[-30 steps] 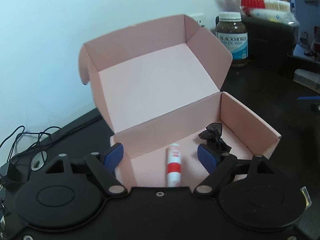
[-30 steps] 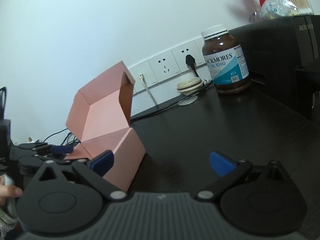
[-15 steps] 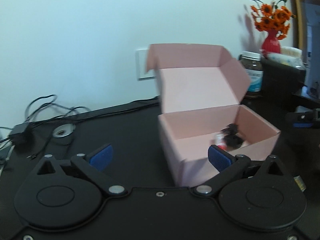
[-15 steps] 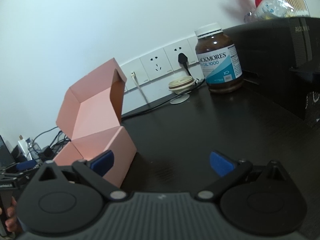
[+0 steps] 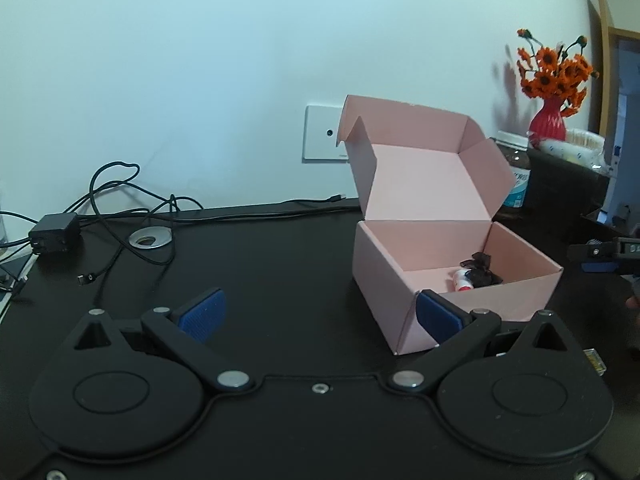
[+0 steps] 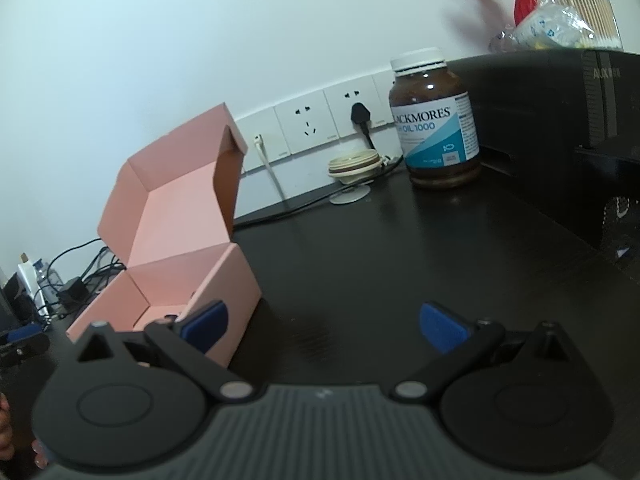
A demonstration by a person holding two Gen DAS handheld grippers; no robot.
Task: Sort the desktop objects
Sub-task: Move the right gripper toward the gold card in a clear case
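Left wrist view: the left gripper [image 5: 320,316] hangs low over a black desk [image 5: 260,264], its blue-padded jaws spread wide with nothing between them; they have just been opening. A pink cardboard box [image 5: 448,264] stands on the desk toward the right edge, its lid [image 5: 424,168] tipped up and back toward the wall. The gripper's right pad sits in front of the box's near corner. Inside, against the box's right wall, lie a small white tube with red bands [image 5: 462,280] and a black ribbon bow [image 5: 480,270], touching each other. At the desk's back left corner are a black power adapter [image 5: 54,234], loose black cables [image 5: 120,208] and a round metal grommet [image 5: 151,237]. A white wall plate [image 5: 322,138] is behind the box. Orange flowers in a red vase [image 5: 550,118] stand at the far right.

Right wrist view: the right gripper [image 6: 322,326] also has its jaws released and apart, over bare desk. The pink box sits at the left, its near corner just behind the left pad. Along the back edge are white wall sockets [image 6: 308,124], one with a black plug [image 6: 360,114], and a brown Blackmores fish oil bottle [image 6: 436,120] with a white cap. A black box-shaped unit [image 6: 560,120] fills the right side.
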